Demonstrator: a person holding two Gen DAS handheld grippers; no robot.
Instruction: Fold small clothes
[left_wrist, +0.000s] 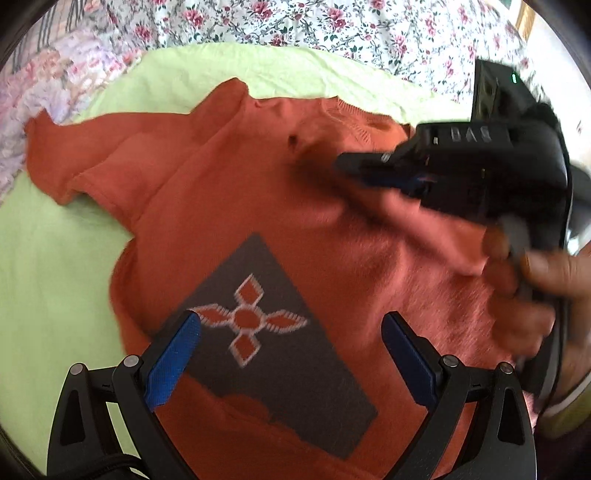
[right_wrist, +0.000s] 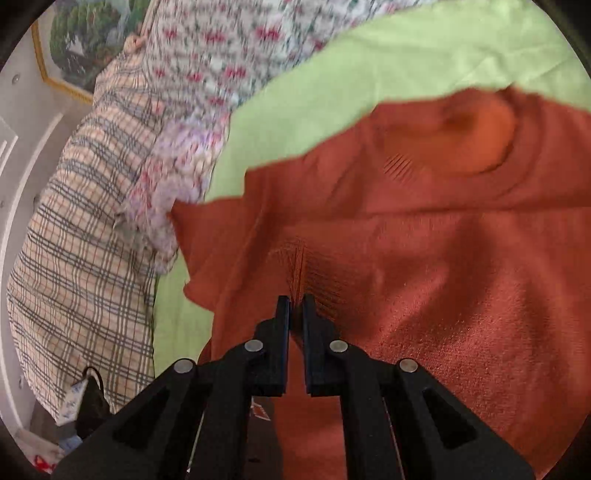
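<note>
A small orange sweater (left_wrist: 229, 177) with a dark grey patch (left_wrist: 280, 354) bearing an orange-and-white cross motif lies face up on a light green sheet (left_wrist: 48, 258). My left gripper (left_wrist: 291, 332) is open, its blue-padded fingers (left_wrist: 173, 362) hovering over the patch, holding nothing. My right gripper (right_wrist: 296, 306) is shut on a pinched fold of the sweater (right_wrist: 424, 266) near its right sleeve and shoulder, lifting the cloth. It also shows in the left wrist view (left_wrist: 373, 170), at the upper right, with a hand behind it. The neckline (right_wrist: 461, 147) lies beyond it.
A floral bedspread (left_wrist: 332, 26) lies beyond the green sheet. A plaid pillow (right_wrist: 81, 240) and a floral pillow (right_wrist: 177, 177) sit to the left. A framed picture (right_wrist: 81, 44) hangs on the wall. A black bag (right_wrist: 88, 402) is at the lower left.
</note>
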